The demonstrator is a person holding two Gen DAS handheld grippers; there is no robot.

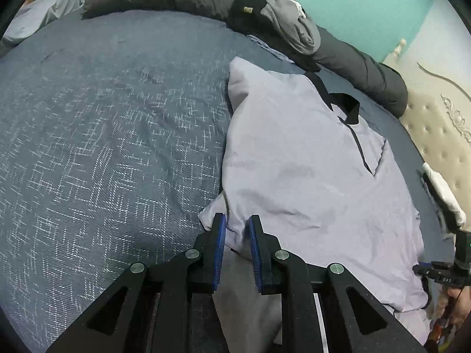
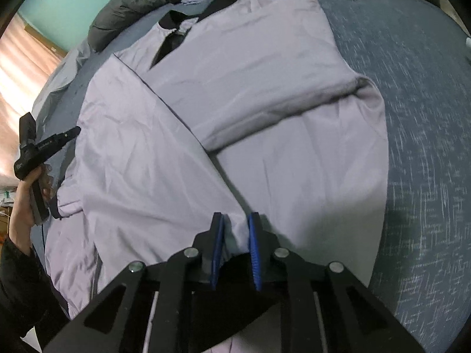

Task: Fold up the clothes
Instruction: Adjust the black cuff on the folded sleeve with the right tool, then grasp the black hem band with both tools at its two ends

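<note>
Both grippers, left gripper and right gripper, pinch the lilac shirt

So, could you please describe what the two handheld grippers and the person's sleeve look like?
Both the left gripper and the right gripper are matte black, with angular linkage arms joined by round silver pivot pins and blue ribbed pads lining the fingers. The left gripper's body carries small white lettering, unreadable here. The person's sleeve is dark.
</note>
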